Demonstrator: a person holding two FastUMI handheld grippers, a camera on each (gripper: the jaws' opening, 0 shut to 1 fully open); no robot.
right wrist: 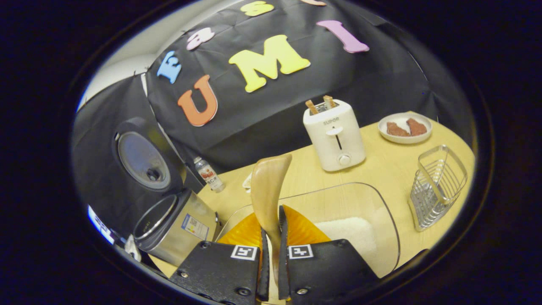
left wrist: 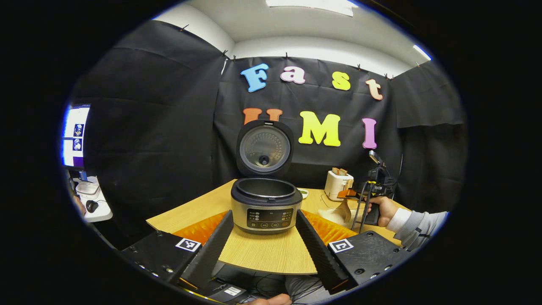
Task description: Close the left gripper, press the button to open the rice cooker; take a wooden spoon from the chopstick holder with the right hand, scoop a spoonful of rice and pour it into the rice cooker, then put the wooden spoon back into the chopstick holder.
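Table [left wrist: 262, 254] of pale wood is seen in both views, carrying everything else. Cooker [left wrist: 266, 205] is placed at its centre in the left gripper view, straight ahead at 12 o'clock from the left gripper [left wrist: 264, 245], with its lid [left wrist: 264, 148] raised upright and the dark pot exposed. The fingers of the left gripper are spread wide, nothing is held between them, and the cooker's front panel is framed by them. In the right gripper view the cooker [right wrist: 175, 226] is found at 9 o'clock, tilted by the lens, its lid [right wrist: 142, 159] open above it.

A clear tub [right wrist: 364, 212] is set directly beyond the right gripper [right wrist: 271, 254], with a bed of white rice [right wrist: 349, 233] inside. A white toaster [right wrist: 334, 135] is seen at 1 o'clock, two slices standing in its slots. A wire holder [right wrist: 438, 186] is placed at 3 o'clock, near the table edge. A plate [right wrist: 404, 127] with two brown pieces is seen at 2 o'clock, beyond the holder. A small bottle [right wrist: 208, 173] stands at 11 o'clock, beside the cooker.

The spoon [right wrist: 267, 190] is clamped by its handle between the narrowly set fingers of the right gripper, bowl end up, over the near wall of the tub. In the left gripper view the right gripper [left wrist: 372, 188] is seen at 3 o'clock, gripped by a hand [left wrist: 383, 209] in a grey sleeve.
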